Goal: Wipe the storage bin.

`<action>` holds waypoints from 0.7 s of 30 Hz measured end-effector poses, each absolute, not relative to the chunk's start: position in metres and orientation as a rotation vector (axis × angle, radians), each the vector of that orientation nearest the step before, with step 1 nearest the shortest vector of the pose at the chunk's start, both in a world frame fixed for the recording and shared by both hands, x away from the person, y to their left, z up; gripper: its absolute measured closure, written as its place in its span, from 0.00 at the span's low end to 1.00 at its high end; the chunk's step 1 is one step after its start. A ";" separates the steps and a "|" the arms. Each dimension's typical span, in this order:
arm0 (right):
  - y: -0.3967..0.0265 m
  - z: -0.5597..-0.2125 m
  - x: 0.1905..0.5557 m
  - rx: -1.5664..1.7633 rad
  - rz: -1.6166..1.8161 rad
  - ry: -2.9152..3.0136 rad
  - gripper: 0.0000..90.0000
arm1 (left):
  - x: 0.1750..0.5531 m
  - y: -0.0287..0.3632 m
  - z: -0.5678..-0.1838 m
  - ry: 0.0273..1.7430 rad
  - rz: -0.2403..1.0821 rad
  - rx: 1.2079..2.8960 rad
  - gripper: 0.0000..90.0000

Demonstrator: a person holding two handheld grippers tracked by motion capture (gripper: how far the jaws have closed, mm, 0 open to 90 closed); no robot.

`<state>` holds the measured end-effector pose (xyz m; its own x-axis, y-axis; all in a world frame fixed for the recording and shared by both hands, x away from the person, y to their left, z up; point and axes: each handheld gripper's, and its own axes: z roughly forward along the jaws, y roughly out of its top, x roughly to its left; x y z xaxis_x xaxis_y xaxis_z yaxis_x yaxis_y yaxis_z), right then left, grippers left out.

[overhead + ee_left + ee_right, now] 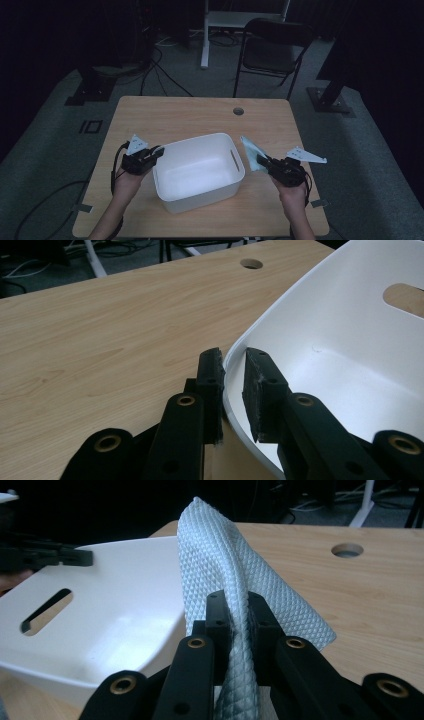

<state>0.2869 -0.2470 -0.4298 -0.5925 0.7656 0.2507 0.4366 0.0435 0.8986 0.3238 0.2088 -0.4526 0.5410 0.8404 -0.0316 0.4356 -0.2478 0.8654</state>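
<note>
Right claw (239, 612) clenched on cloth (220, 555), its lower end hidden; left claw (234, 372) seemingly pinching tub (320, 330) rim.

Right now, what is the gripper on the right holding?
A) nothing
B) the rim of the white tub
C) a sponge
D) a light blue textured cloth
D: the right gripper has its jaws clamped on a light blue cloth, beside the white tub.

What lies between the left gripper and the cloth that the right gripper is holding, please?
The white tub sits between them in the high view: the left gripper grips its near wall, and the right gripper holds the cloth just past its slotted far wall.
</note>
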 end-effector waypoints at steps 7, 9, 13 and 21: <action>-0.238 -0.424 0.281 1.183 1.601 2.043 0.92 | 0.326 0.211 -0.453 1.047 0.557 1.865 0.87; -0.233 -0.425 0.280 1.173 1.603 2.056 0.92 | 0.326 0.211 -0.453 1.048 0.563 1.868 0.87; -0.224 -0.430 0.280 1.162 1.581 2.093 0.92 | 0.325 0.210 -0.453 1.046 0.575 1.875 0.87; -0.217 -0.441 0.284 1.179 1.555 2.130 0.92 | 0.325 0.210 -0.453 1.049 0.570 1.871 0.87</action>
<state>0.2837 -0.2166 -0.4408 -0.6405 0.7268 0.2481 0.4577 0.1018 0.8833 0.3255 0.2102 -0.4530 0.5359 0.8438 -0.0294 0.4347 -0.2459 0.8663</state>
